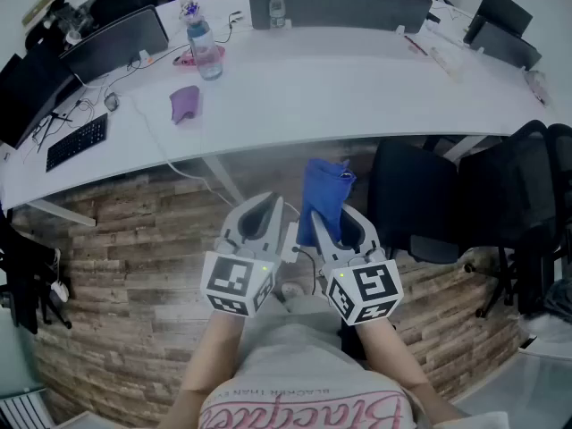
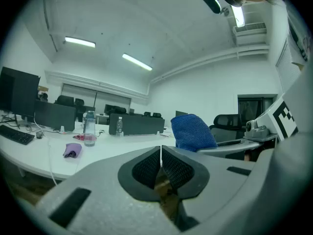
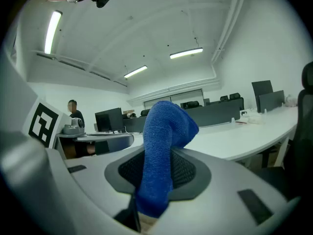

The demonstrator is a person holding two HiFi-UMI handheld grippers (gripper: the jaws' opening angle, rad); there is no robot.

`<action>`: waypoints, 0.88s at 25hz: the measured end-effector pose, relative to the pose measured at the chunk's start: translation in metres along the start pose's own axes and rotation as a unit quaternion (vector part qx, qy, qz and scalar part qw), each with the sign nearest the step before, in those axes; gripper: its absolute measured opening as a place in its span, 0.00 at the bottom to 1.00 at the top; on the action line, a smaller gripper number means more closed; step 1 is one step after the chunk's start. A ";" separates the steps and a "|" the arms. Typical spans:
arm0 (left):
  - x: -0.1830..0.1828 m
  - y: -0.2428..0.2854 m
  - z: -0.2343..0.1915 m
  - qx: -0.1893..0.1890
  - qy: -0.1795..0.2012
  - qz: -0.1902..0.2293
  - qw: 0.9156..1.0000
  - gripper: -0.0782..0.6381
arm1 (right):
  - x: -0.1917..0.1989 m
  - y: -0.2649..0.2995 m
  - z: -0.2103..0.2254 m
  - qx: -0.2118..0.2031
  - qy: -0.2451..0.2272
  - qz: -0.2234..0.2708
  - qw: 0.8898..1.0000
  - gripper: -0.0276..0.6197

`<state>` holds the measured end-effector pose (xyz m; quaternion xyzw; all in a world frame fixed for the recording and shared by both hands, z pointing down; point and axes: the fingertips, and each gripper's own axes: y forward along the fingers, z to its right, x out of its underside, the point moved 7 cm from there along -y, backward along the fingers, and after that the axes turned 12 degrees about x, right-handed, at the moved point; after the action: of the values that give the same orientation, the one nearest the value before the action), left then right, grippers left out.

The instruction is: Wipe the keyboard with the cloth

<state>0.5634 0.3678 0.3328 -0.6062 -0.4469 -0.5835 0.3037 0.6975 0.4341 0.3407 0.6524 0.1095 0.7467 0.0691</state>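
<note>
Close to the body, both forearms reach forward side by side, and the two grippers are level and nearly touching above the plank floor (image 1: 134,239), short of the desk's front edge. The left gripper (image 1: 265,206) has its jaws pressed together on nothing. The right gripper (image 1: 340,223) is clamped on the blue cloth (image 1: 322,193), which stands up out of the jaws and folds over at the top. Just right of the grippers, two black chairs (image 1: 420,195) crowd the desk's front edge. The curved white desk (image 1: 357,88) has a broad bare stretch at its middle. The keyboard (image 1: 76,141) lies at the desk's left end near the front edge, well apart from both grippers, with cables beside it. Further in lie a purple rag (image 1: 185,104) and a bottle (image 1: 204,47).
</note>
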 end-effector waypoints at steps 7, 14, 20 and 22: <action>-0.004 -0.016 -0.004 -0.013 0.002 0.007 1.000 0.12 | -0.001 -0.002 -0.013 -0.008 -0.005 0.004 1.000 0.22; -0.006 -0.032 -0.009 -0.056 -0.001 0.015 0.998 0.12 | -0.002 0.004 -0.021 -0.044 0.002 0.003 0.999 0.21; -0.003 -0.061 -0.019 -0.133 -0.013 0.033 0.991 0.12 | -0.003 0.016 -0.039 -0.110 -0.008 0.004 0.994 0.21; -0.002 -0.074 -0.023 -0.160 -0.017 0.036 0.986 0.12 | -0.002 0.020 -0.050 -0.134 -0.009 0.002 0.991 0.21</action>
<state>0.4869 0.3781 0.3223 -0.6728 -0.3306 -0.6256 0.2160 0.6494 0.4107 0.3378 0.6439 0.0064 0.7491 0.1558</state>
